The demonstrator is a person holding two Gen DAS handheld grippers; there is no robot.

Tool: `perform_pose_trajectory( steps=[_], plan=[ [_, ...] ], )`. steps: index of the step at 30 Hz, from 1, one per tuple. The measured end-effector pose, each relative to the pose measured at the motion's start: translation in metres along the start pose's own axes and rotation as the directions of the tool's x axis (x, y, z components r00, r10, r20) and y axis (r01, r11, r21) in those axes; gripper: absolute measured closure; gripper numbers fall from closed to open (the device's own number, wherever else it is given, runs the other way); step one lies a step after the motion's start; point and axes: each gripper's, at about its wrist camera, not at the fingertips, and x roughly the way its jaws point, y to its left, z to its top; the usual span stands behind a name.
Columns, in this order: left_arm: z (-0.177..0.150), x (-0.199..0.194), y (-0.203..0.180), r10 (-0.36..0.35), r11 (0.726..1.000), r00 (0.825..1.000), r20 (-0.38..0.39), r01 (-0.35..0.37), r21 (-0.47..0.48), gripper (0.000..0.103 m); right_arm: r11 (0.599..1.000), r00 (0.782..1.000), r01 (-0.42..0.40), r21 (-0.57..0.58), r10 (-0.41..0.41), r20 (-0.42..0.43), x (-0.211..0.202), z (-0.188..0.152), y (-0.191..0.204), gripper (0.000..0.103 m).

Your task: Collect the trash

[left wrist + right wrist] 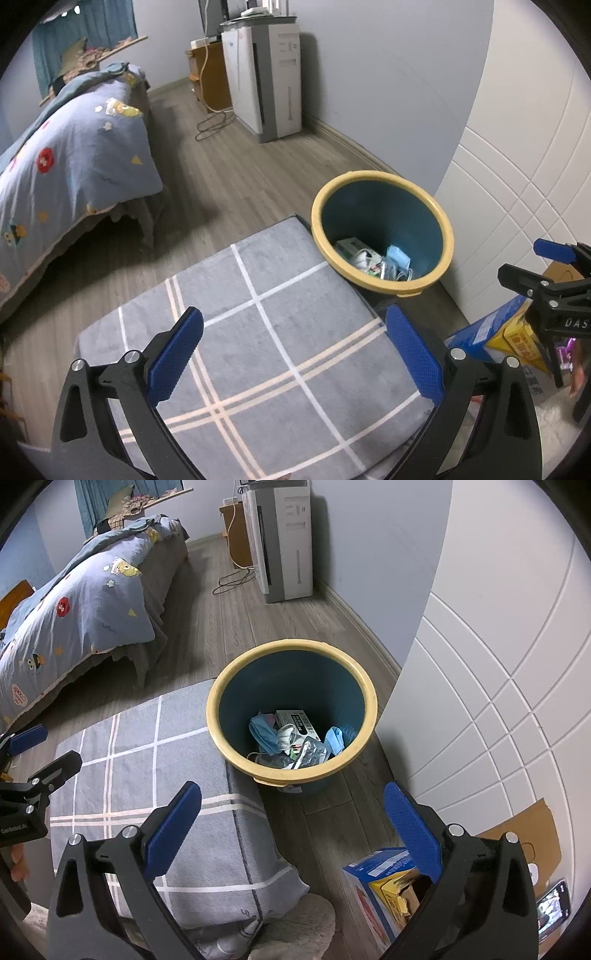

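Both grippers' jaws spread, empty: left gripper [295,354], right gripper [295,834]. Trash bin [229,734] on floor, dead ahead of right gripper, beside grey cushion [258,332]. Blue-yellow box [384,890] on floor, low right, nearest right gripper.

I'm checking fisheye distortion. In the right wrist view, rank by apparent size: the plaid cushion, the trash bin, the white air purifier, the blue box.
1. plaid cushion
2. trash bin
3. white air purifier and blue box: about equal, and the box is partly hidden; unranked.

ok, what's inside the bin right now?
The bin holds blue face masks, a small printed box, a shiny wrapper and white cord. Anything beneath that pile is covered.
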Motion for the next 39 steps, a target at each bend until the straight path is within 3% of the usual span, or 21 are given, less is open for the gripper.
perform_pose_trajectory(
  steps=[39],
  plan=[
    [-0.0011, 0.0004, 0.0007, -0.012, 1.0, 1.0, -0.009, 0.013, 0.01, 0.005, 1.0, 1.0, 0.005, -0.001, -0.005, -0.009, 0.0012, -0.0015, -0.0025, 0.005]
  ],
)
